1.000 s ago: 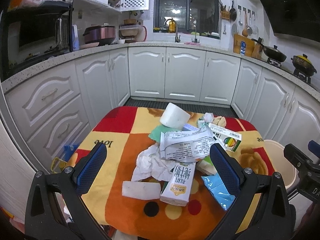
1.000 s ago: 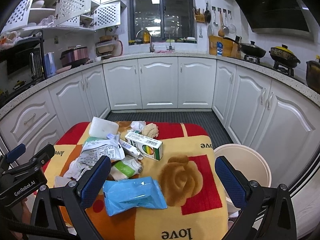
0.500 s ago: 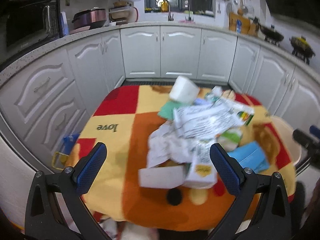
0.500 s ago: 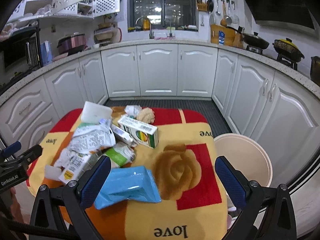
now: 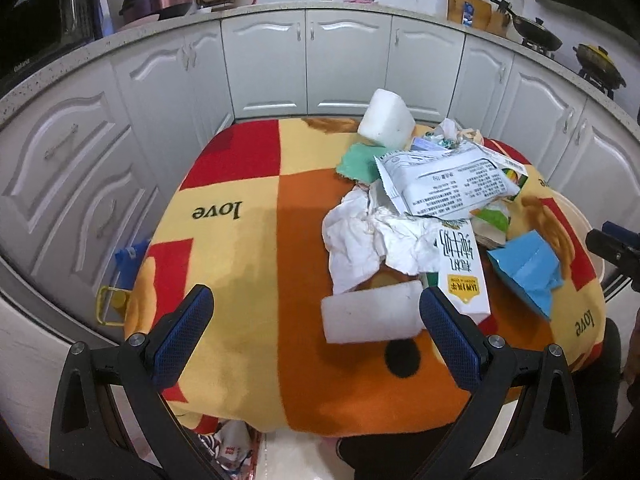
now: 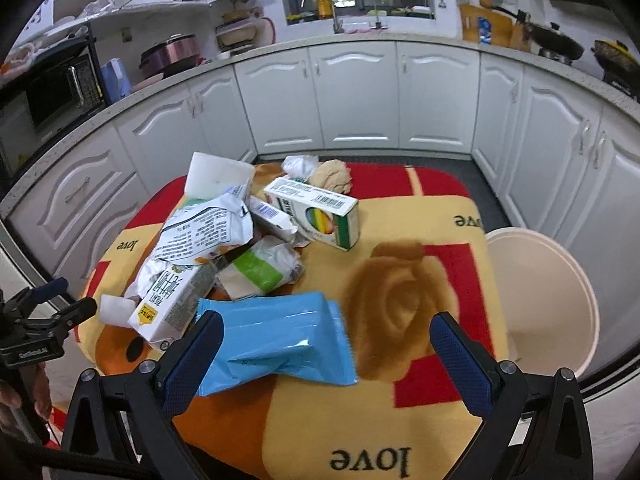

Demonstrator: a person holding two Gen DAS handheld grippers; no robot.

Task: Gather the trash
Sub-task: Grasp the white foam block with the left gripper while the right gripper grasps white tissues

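1. Since the trash sits heaped on the bench (image 6: 400, 420) with the bin (image 6: 540, 300) at its right edge, the coming move likely turns on which piece lies closest to a hand-held gripper.
2. Right hand-held gripper (image 6: 326, 344): released, fingers spread wide, holding nothing. The blue wrapper (image 6: 276, 336) lies just ahead of it, lower centre of the right wrist view, overlapped by the left fingertip (image 6: 200, 344). Its long axis runs roughly left to right across the frame, so across the finger gap.
3. Left hand-held gripper (image 5: 316, 324): also released and holding nothing. The white foam block (image 5: 372, 312) lies just inside its right fingertip (image 5: 444, 320), lower centre-right of the left wrist view, long axis left to right.
4. Judgement: the right hand-held gripper is nearer both the blue wrapper and the bin; the left is nearer the white foam block and the milk carton (image 5: 460, 268) beside it.
5. Pose: both hover above the near bench edge, pitched down toward the pile; neither touches trash as far as visible.
6. Remaining pile: crumpled tissue (image 5: 368, 240), printed pouch (image 5: 448, 188), green-white box (image 6: 316, 212), middle to upper frame.
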